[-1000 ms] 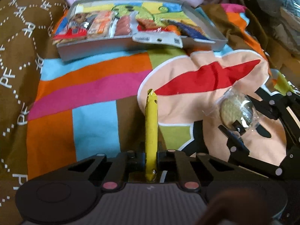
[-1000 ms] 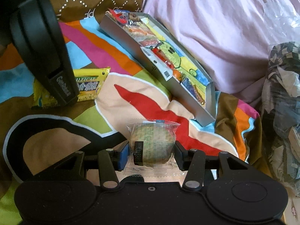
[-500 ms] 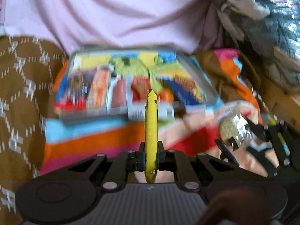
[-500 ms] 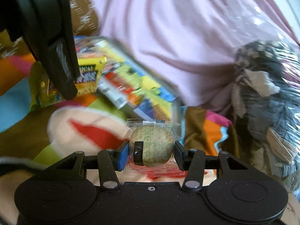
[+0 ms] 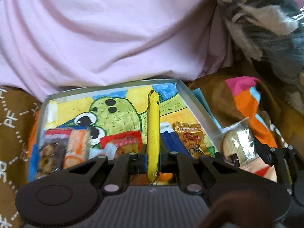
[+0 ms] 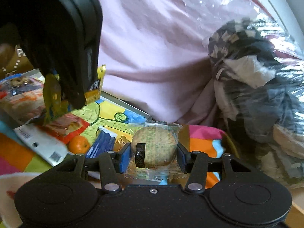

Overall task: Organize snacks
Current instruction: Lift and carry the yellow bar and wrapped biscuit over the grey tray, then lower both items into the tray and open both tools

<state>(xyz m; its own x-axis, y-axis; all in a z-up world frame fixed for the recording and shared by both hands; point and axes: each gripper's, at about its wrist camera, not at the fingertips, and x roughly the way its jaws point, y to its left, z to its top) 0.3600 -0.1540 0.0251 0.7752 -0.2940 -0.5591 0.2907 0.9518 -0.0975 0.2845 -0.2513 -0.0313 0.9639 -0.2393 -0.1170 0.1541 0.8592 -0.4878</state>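
Note:
My left gripper is shut on a flat yellow snack packet, held edge-on above the grey tray. The tray has a cartoon picture on its floor and holds several snack packs along its near side. My right gripper is shut on a round biscuit in clear wrap, hovering by the tray's right end. In the left wrist view the wrapped biscuit shows at the right, just outside the tray. In the right wrist view the left gripper's body looms at upper left with the yellow packet behind it.
The tray lies on a bright patterned blanket. A pink sheet rises behind it. A clear bag of dark clothes sits at the right. An orange and a blue packet lie in the tray's near end.
Both grippers have moved forward from the blanket to the tray, each still holding its snack. The yellow packet now hangs over the tray's inside, and the biscuit is beside the tray's right end.

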